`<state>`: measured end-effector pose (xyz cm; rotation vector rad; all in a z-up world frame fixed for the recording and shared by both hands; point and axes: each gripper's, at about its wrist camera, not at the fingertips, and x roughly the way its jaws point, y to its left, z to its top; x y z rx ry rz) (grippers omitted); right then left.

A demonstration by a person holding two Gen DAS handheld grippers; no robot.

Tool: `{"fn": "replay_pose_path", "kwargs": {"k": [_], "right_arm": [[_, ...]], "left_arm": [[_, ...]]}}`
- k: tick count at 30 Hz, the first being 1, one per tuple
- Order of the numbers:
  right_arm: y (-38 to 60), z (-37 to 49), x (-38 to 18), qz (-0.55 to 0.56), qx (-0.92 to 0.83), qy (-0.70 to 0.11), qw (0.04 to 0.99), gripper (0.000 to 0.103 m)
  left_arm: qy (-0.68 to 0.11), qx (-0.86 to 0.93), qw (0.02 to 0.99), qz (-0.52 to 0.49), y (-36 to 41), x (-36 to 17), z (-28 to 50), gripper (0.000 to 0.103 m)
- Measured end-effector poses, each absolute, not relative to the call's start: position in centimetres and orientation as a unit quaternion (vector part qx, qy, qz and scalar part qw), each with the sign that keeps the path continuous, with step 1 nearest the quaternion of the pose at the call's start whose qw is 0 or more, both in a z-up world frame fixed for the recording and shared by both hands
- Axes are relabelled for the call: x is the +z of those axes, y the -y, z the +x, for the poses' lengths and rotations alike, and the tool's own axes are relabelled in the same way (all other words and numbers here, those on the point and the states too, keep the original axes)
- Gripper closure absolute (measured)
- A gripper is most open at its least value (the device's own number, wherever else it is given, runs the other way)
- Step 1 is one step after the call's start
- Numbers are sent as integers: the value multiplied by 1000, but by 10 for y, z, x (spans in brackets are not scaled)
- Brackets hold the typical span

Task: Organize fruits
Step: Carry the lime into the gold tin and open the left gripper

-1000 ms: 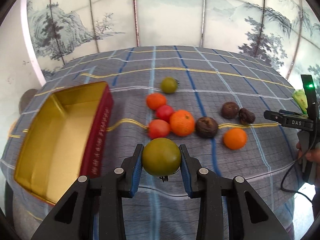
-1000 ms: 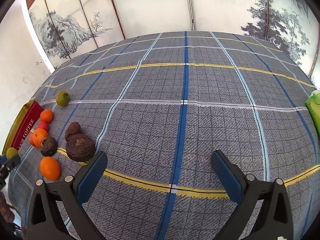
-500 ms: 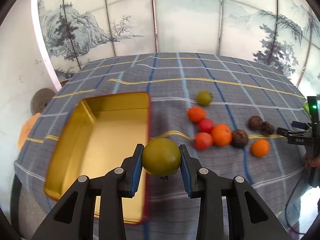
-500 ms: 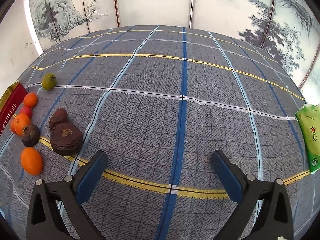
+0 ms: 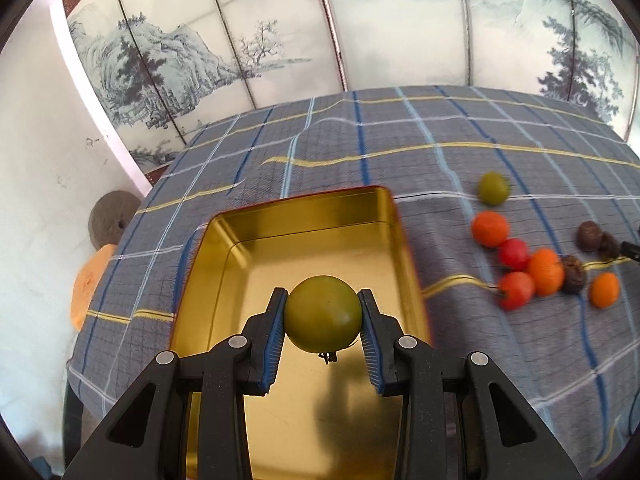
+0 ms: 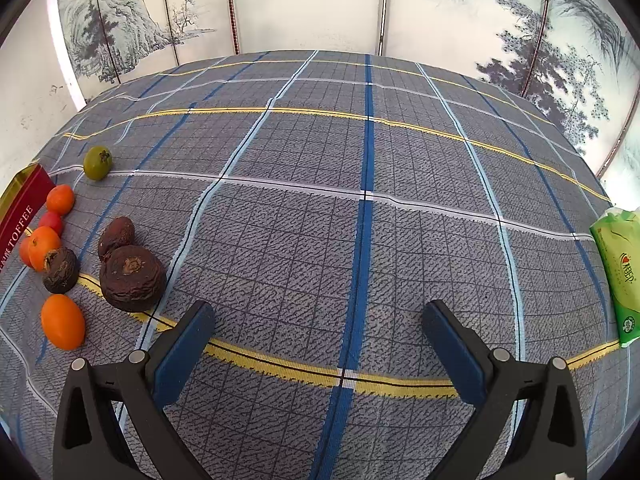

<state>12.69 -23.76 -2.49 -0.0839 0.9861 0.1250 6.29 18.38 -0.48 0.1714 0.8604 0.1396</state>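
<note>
Holding green fruit [image 5: 323, 314] pinched between pads, left tool [image 5: 323, 320] sits at frame centre, gold tin [image 5: 304, 216] directly beneath and ahead. Release likely next. Right tool [image 6: 318, 350] wide, holding nothing, remaining fruits [image 6: 132, 276] at frame left.

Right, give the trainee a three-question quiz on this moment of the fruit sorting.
1. True or false: the left tongs are shut on the green fruit.
2. What lies directly under that fruit: A) plaid cloth, B) the gold tin, C) the green packet?
3. Fill in: the right tongs are ____ and hold nothing.

Key: 1 true. 2 B. 3 open.
</note>
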Motion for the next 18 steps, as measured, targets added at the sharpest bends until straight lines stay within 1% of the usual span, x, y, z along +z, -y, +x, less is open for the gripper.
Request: {"fn": "replay_pose_path", "kwargs": {"k": [7,18], "right_arm": [[238,127,-25,-40,60,-473,878,0],[237,127,-25,-40,60,-473,878,0]], "left_arm": [[-435,87,890,104,-214,-16,95,67],[-461,110,870,135,-236,-36,132,66]]}}
